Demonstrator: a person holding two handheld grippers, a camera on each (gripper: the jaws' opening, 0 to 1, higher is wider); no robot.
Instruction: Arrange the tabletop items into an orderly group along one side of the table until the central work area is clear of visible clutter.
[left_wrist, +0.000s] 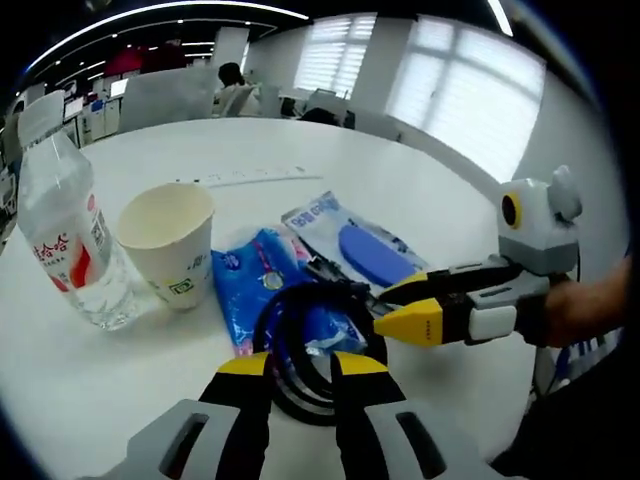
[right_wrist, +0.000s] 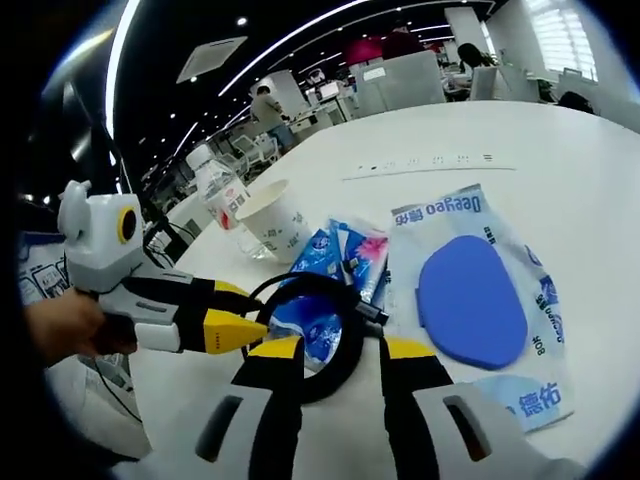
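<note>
The left gripper (left_wrist: 300, 368) is sitting over the near rim of the coiled black cable (left_wrist: 315, 345), its jaws narrowly parted with the loop apparently running between them, though contact is hard to judge. The right gripper (left_wrist: 395, 308) is reaching in beside the coil with its tips close together near the cable's plug end. The cable is lying on blue packets (left_wrist: 262, 285) beside a paper cup (left_wrist: 170, 240), a water bottle (left_wrist: 65, 240) and a wipes pack (right_wrist: 475, 300) on the white table (left_wrist: 400, 190).

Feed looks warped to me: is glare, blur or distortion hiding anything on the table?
Left gripper view: window backlight is bright, fisheye bends the table, yet the paper cup and bottle read sharply. Right gripper view: ceiling strips glare, the packet shines slightly, the cable coil stays clear.
</note>
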